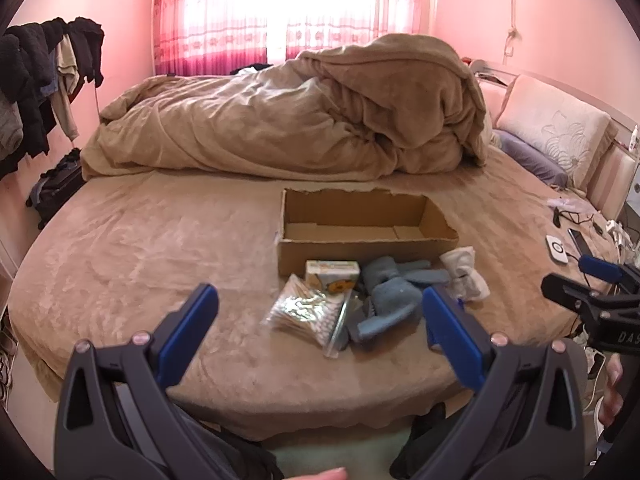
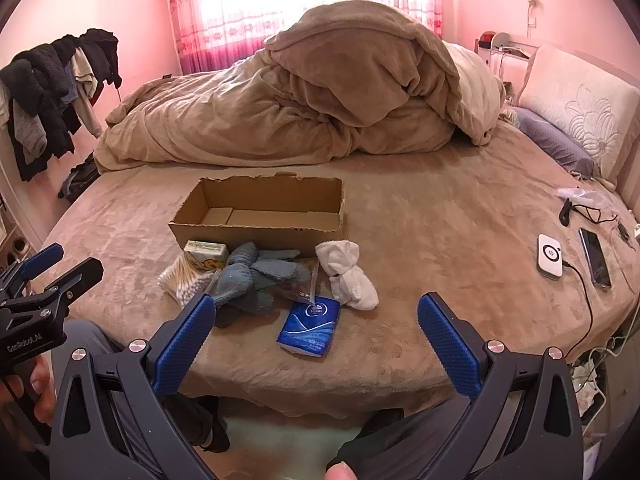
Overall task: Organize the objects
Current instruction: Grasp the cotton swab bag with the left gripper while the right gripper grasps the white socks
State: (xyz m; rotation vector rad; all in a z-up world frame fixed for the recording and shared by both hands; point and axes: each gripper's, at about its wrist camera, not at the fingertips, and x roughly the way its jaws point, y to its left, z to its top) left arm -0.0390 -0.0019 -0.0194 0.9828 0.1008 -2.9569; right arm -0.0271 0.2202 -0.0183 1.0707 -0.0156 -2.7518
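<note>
The blue tissue pack (image 2: 309, 327) lay soft and light on the bed (image 2: 440, 208) at six o'clock of the empty cardboard box (image 2: 260, 216), best pinched across its width, grey gloves (image 2: 256, 276) and white socks (image 2: 348, 274) crowding it, while both the left gripper (image 1: 320, 312) and right gripper (image 2: 316, 316) hung wide apart, holding nothing.

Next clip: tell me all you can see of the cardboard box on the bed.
The cardboard box is a shallow, open-topped rectangle of plain brown corrugated board. Its flaps look torn off, leaving ragged upper edges, clearest on the far wall. Inside is bare, with only the bottom flaps showing. It sits flat and upright on the tan bed cover, near the middle of the bed, in front of the heaped duvet. A small yellow pack and grey gloves lie against or near its near wall; contact is unclear.
</note>
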